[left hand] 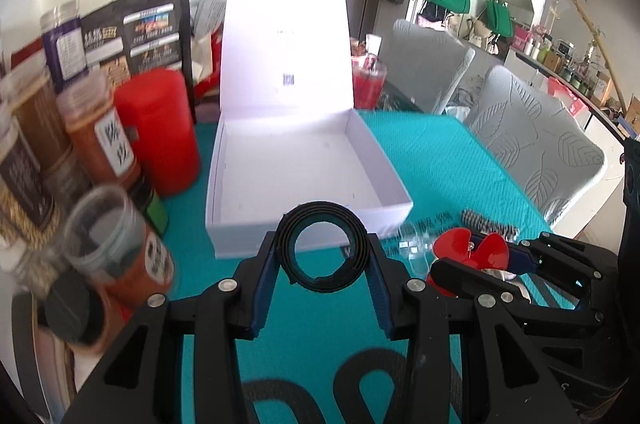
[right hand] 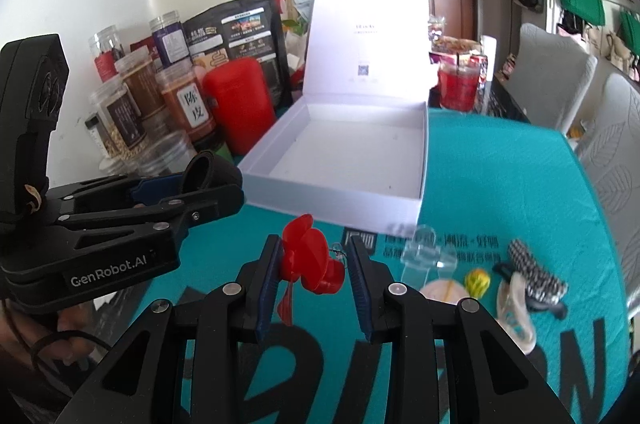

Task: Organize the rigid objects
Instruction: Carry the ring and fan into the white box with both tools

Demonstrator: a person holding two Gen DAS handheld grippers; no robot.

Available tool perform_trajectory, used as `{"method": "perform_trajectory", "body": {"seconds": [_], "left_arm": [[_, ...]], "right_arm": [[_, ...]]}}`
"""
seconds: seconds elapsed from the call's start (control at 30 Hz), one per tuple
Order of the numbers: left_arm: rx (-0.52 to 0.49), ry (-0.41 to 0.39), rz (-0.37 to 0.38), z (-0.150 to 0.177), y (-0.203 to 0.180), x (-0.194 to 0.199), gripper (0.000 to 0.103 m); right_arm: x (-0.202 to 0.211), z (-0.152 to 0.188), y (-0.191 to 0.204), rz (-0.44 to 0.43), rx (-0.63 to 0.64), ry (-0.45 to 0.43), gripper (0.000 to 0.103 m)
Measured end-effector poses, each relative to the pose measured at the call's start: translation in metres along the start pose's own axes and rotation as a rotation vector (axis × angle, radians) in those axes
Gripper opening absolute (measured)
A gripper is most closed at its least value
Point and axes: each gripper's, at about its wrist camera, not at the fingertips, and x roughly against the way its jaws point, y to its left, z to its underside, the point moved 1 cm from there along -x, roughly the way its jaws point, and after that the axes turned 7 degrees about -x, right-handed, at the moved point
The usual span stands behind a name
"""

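My left gripper (left hand: 323,249) is shut on a black ring-shaped roll (left hand: 322,247) and holds it above the teal cloth, just in front of the open white box (left hand: 304,164). My right gripper (right hand: 314,270) is shut on a red fan-shaped piece (right hand: 308,256), to the right of the left one and also near the box's front edge (right hand: 332,200). The box is empty with its lid standing up at the back. The left gripper with the roll shows in the right wrist view (right hand: 208,180); the right gripper with the red piece shows in the left wrist view (left hand: 472,252).
Jars (left hand: 96,128), a red canister (left hand: 160,128) and a black bag (left hand: 136,32) crowd the left side. On the teal cloth at the right lie a clear plastic piece (right hand: 428,252), a yellow ball (right hand: 478,282), a checked hair clip (right hand: 536,272) and a pale clip (right hand: 516,308). Grey chairs (left hand: 532,136) stand beyond the table's right edge.
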Motion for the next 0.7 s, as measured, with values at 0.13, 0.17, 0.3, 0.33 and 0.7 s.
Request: {"method": "perform_trajectory", "body": {"seconds": [0.13,0.17,0.3,0.33,0.7], "left_arm": [[-0.015,-0.025,-0.001,-0.019,0.005,-0.006,0.041],[-0.016,-0.028,0.001,-0.022,0.005,-0.008,0.041],[-0.032,-0.050,-0.016,-0.040,0.010,-0.018,0.041],[-0.040,-0.062,-0.029,-0.045,0.011,-0.021,0.041],[-0.036,-0.087,-0.054,-0.090,0.030,-0.059,0.041]], "right_arm": [[-0.003,-0.020,-0.002,0.013,0.018,-0.027,0.033],[-0.004,-0.025,-0.003,0.014,0.021,-0.033,0.033],[-0.011,-0.044,-0.007,0.027,0.027,-0.056,0.033],[-0.013,-0.049,-0.008,0.032,0.030,-0.063,0.033],[-0.047,-0.093,-0.025,0.075,0.063,-0.077,0.033]]}}
